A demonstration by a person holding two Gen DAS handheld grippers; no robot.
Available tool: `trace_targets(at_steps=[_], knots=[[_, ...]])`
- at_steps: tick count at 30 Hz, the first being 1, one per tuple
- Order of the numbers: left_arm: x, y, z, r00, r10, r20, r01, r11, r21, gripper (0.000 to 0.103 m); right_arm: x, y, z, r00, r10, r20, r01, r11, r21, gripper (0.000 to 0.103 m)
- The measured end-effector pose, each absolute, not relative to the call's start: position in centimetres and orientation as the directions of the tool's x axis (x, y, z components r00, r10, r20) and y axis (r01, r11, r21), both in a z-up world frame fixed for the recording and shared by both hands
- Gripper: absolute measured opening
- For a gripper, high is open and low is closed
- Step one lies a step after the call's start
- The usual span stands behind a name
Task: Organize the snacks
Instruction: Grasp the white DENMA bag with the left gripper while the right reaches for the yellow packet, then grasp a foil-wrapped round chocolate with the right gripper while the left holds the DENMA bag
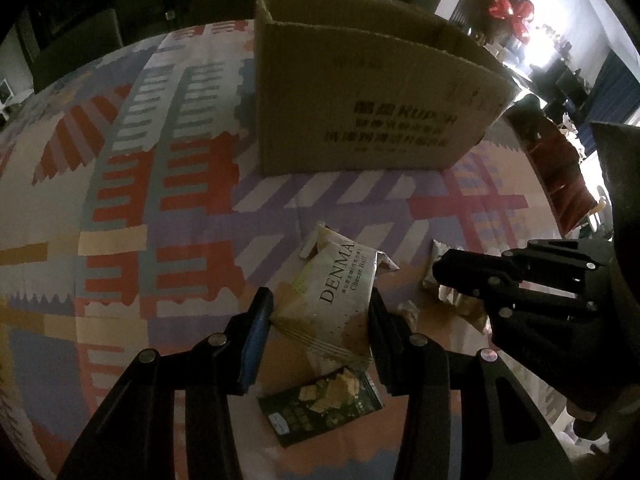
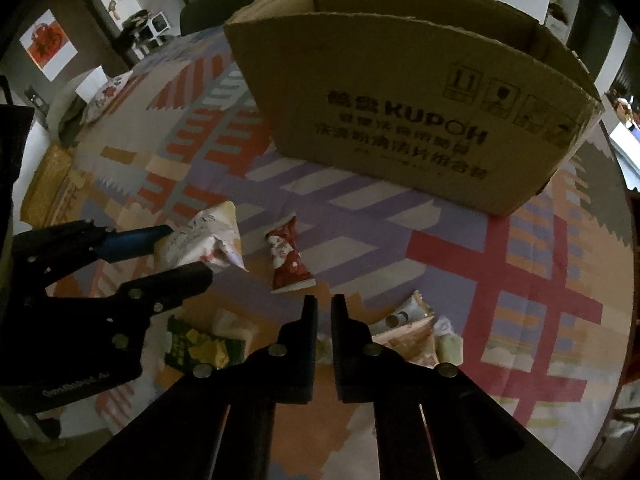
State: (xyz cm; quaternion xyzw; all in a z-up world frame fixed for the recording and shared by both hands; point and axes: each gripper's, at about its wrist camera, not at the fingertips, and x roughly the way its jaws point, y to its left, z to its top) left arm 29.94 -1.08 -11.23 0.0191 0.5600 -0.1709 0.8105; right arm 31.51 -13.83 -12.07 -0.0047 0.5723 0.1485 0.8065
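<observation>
My left gripper [image 1: 320, 304] is shut on a white Denmark Cheese Ball packet [image 1: 336, 296], held above the table; the packet also shows in the right wrist view [image 2: 208, 240] between the left gripper's jaws [image 2: 188, 252]. A dark green cracker packet [image 1: 324, 400] lies below it, also in the right wrist view [image 2: 200, 350]. My right gripper [image 2: 324, 304] is nearly closed and empty, low over the table; it shows at the right of the left wrist view [image 1: 460, 276]. A red snack packet [image 2: 288, 256] lies ahead of it. An open cardboard box [image 1: 360, 92] stands behind [image 2: 420, 112].
Several more small packets lie beside the right gripper [image 2: 412, 320], also in the left wrist view [image 1: 448, 292]. The table has a patterned cloth [image 1: 160, 184]. A dark red chair [image 1: 560, 168] stands at the table's right edge.
</observation>
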Motion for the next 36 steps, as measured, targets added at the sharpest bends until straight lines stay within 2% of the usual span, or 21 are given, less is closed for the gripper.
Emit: trace_targets(at_steps=[6, 10, 36], knots=[[29.5, -1.0, -11.6, 0.309, -0.245, -0.919, 0.299, 0.942, -0.151, 0.045, 30.9, -13.5, -13.6, 0.196, 0.271, -0.943, -0.267, 0.94, 0.214, 0.008], [29.0, -0.7, -12.2, 0.296, -0.248, -0.923, 0.287, 0.944, -0.162, 0.045, 30.1, -12.7, -15.1, 0.143, 0.292, -0.946, -0.284, 0.927, 0.244, 0.022], [28.1, -0.1, -14.0, 0.25, -0.239, -0.938, 0.244, 0.953, -0.178, 0.045, 29.8, -11.2, -17.3, 0.134, 0.24, -0.961, -0.354, 0.918, 0.18, 0.023]])
